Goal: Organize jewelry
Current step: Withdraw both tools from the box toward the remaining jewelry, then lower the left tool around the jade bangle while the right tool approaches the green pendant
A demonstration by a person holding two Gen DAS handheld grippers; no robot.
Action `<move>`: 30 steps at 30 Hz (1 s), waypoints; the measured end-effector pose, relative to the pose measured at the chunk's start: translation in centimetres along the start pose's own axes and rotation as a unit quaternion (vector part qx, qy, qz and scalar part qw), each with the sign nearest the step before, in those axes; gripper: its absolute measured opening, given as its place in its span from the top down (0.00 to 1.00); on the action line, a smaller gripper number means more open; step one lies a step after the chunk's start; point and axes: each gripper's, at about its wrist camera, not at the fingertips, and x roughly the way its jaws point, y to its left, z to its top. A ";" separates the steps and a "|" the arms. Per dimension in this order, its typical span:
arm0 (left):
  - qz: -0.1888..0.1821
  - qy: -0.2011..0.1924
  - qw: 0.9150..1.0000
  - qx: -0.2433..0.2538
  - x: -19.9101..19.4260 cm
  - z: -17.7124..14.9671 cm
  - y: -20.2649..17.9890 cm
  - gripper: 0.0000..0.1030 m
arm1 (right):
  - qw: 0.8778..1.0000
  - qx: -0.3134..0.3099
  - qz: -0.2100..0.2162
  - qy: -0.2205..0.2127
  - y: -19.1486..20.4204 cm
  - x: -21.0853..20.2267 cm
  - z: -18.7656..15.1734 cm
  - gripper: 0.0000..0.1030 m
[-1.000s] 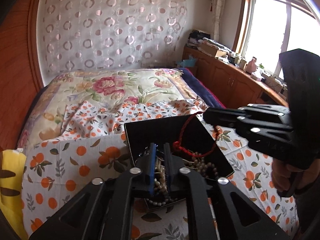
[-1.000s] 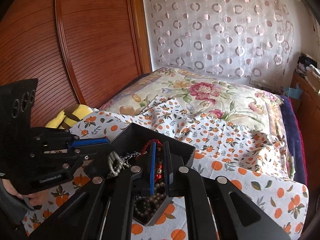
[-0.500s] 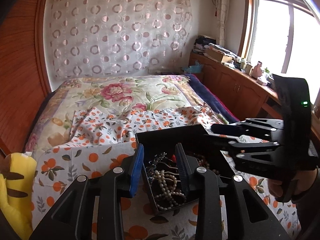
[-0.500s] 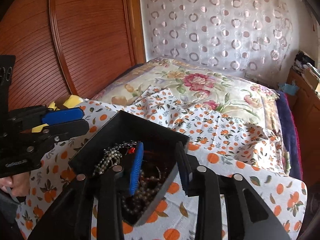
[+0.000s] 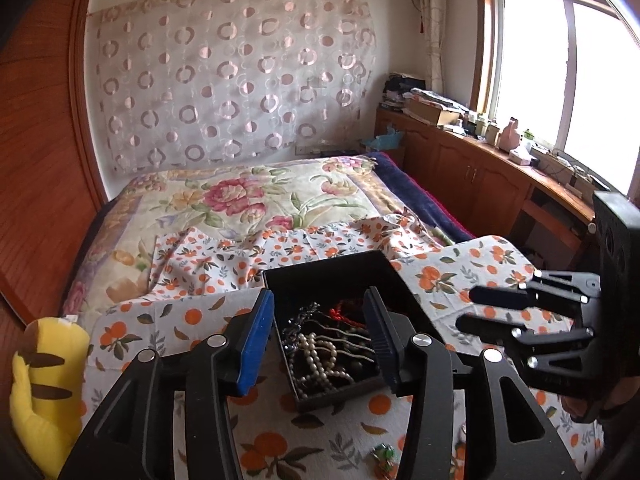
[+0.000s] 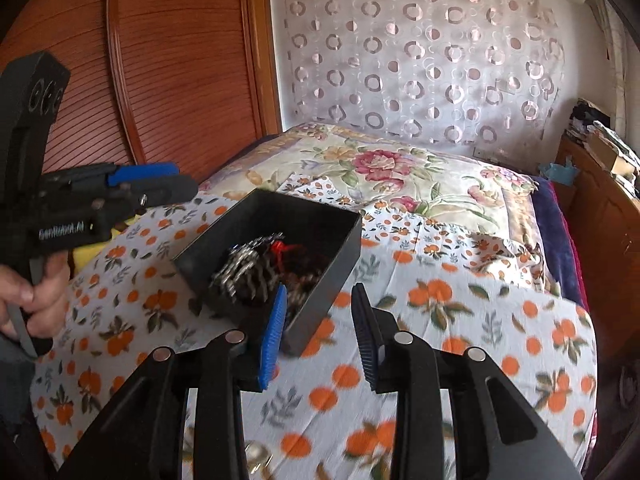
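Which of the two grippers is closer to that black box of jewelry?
Left. The left gripper hangs open right over the black box; the right gripper, also open, sits beside the box's near corner.

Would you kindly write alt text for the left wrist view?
The open left gripper hovers empty over a black box of tangled jewelry, including a pearl strand, on an orange-print cloth on a bed. The right gripper waits at right, a yellow plush at left.

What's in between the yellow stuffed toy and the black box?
Only the orange-print cloth lies between the yellow stuffed toy and the black box; the left wrist view shows it, though the left tongs hide part.
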 end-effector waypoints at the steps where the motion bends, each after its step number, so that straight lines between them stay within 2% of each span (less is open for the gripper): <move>1: 0.001 -0.004 1.000 0.001 -0.6 -0.1 -0.2 0.49 | 1.000 0.002 0.001 -0.002 0.2 -0.6 -0.5 0.65; 3: 0.004 -0.010 1.000 0.002 -1.8 -0.6 -0.5 0.44 | 1.000 0.002 0.001 -0.003 0.8 -1.7 -1.5 0.65; 7: 0.005 -0.013 1.000 0.000 -3.8 -2.1 -0.8 0.28 | 1.000 0.006 -0.001 -0.006 2.0 -3.9 -4.0 0.65; 10: 0.003 -0.003 1.000 0.001 -4.7 -3.8 -1.1 0.18 | 1.000 0.014 -0.004 -0.006 2.6 -4.9 -5.7 0.48; 16: 0.001 0.040 0.999 0.004 -5.2 -8.8 -1.9 0.15 | 0.999 0.035 -0.013 -0.002 3.3 -6.3 -8.7 0.37; 22: -0.008 0.079 0.997 0.011 -5.0 -12.9 -3.2 0.10 | 0.998 0.046 -0.034 0.008 4.1 -7.2 -11.5 0.34; 30: -0.034 0.118 0.991 0.047 -4.1 -15.4 -6.2 0.08 | 0.997 0.059 -0.043 0.004 3.9 -8.3 -13.1 0.34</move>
